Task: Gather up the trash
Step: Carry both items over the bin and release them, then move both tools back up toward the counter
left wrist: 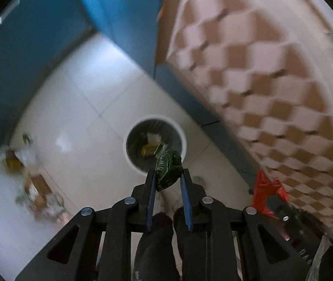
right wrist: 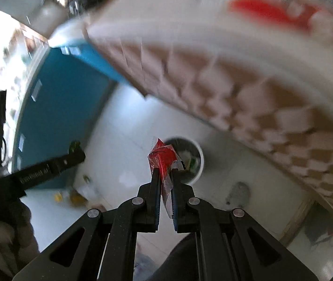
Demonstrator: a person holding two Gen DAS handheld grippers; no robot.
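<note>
A round white trash bin (left wrist: 180,131) stands on the pale tiled floor with wrappers lying inside it. My left gripper (left wrist: 167,174) points straight down over its near rim, shut on a crumpled dark green wrapper (left wrist: 168,168). In the right wrist view the same bin (right wrist: 200,164) sits just beyond my right gripper (right wrist: 165,172), which is shut on a red and clear plastic wrapper (right wrist: 162,158). The left gripper's black body (right wrist: 49,167) reaches in from the left of that view. At the lower right of the left wrist view, the right gripper's red wrapper (left wrist: 265,192) shows.
A table draped in a brown and white checked cloth (left wrist: 260,82) rises beside the bin. Blue cabinet panels (left wrist: 26,70) line the far side. Scattered trash and a cardboard piece (left wrist: 37,185) lie on the floor to the left. A red item (right wrist: 267,11) rests on the tabletop.
</note>
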